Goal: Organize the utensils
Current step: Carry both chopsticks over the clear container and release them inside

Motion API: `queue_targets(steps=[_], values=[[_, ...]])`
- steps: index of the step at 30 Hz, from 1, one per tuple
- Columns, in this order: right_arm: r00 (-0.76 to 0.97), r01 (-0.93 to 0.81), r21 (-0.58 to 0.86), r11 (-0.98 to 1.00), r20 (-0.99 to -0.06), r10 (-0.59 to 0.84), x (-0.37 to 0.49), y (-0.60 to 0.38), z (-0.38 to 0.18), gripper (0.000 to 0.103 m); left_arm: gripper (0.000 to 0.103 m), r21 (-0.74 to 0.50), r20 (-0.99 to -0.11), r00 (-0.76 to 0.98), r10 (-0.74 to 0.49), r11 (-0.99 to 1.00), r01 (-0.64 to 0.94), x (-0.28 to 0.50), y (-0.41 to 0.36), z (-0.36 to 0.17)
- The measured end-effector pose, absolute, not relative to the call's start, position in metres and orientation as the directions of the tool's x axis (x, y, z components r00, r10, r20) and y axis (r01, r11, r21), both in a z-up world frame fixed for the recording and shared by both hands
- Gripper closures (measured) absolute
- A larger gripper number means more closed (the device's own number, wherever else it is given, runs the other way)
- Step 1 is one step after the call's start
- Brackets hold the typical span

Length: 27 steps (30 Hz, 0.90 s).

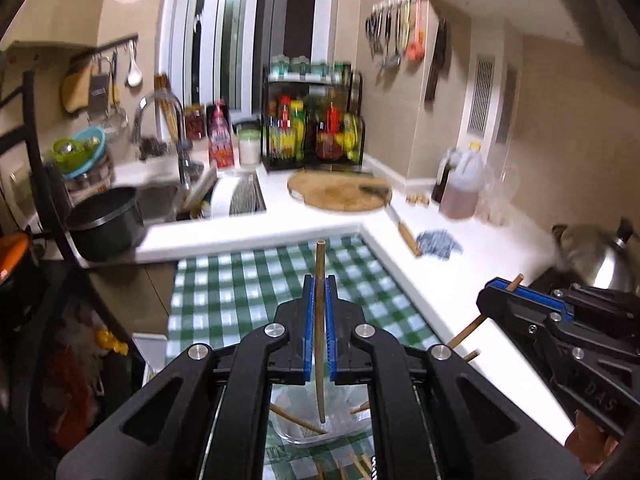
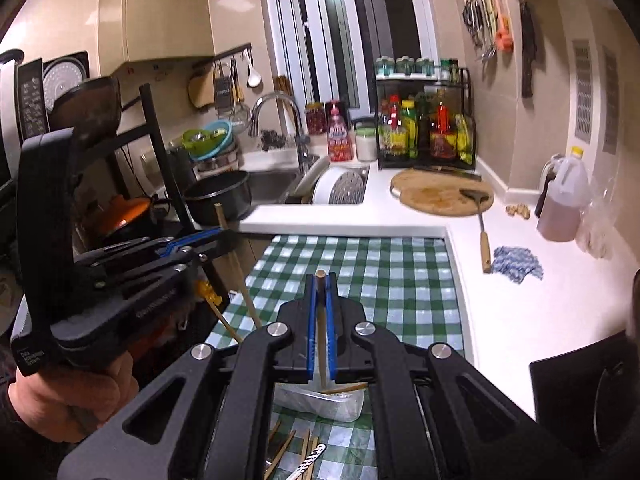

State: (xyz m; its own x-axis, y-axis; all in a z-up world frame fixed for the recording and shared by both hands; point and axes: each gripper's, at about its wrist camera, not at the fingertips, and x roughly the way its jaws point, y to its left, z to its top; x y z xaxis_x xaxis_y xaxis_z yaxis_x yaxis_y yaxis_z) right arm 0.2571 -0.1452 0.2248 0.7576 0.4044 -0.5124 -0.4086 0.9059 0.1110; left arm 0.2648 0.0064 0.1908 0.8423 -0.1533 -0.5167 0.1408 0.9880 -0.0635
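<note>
Two grippers, each clamped on one wooden chopstick. We see the left gripper with its blue pads pressed together on the left chopstick, which stands nearly upright, its tip projecting at 12 o'clock above the jaws and its lower end hanging over a clear plastic container. We see the right gripper likewise closed on the right chopstick, also near upright. More loose chopsticks lie on the green checked tablecloth at 6 o'clock, just beside the container; a few rest inside it. At 1 o'clock from the right gripper, on the white counter, sit a round cutting board and a blue cloth. A hand holds the left gripper's handle at 9 o'clock.
</note>
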Motion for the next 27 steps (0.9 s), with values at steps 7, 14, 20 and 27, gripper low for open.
queue_targets(steps=[7, 14, 20, 27], values=[[0.731, -0.395, 0.083, 0.915, -0.574, 0.367, 0.270, -0.137, 0.193, 0.093, 0.076, -0.057, -0.583, 0.805, -0.115, 0.993, 0.101, 0.274, 0.012, 0.164], [0.820, -0.330, -0.011, 0.944, -0.499, 0.281, 0.233, -0.146, 0.221, 0.059, 0.055, -0.082, -0.447, 0.890, -0.095, 0.994, 0.065, 0.216, 0.032, 0.208], [0.872, -0.324, -0.037, 0.945, -0.398, 0.283, 0.174, -0.158, 0.241, 0.059, 0.055, -0.058, -0.389, 0.918, -0.078, 0.996, 0.061, 0.144, 0.033, 0.215], [0.886, -0.321, -0.026, 0.947, -0.362, 0.290, 0.100, -0.174, 0.216, 0.059, 0.066, -0.040, -0.401, 0.914, -0.062, 0.998, 0.050, 0.080, 0.031, 0.172]])
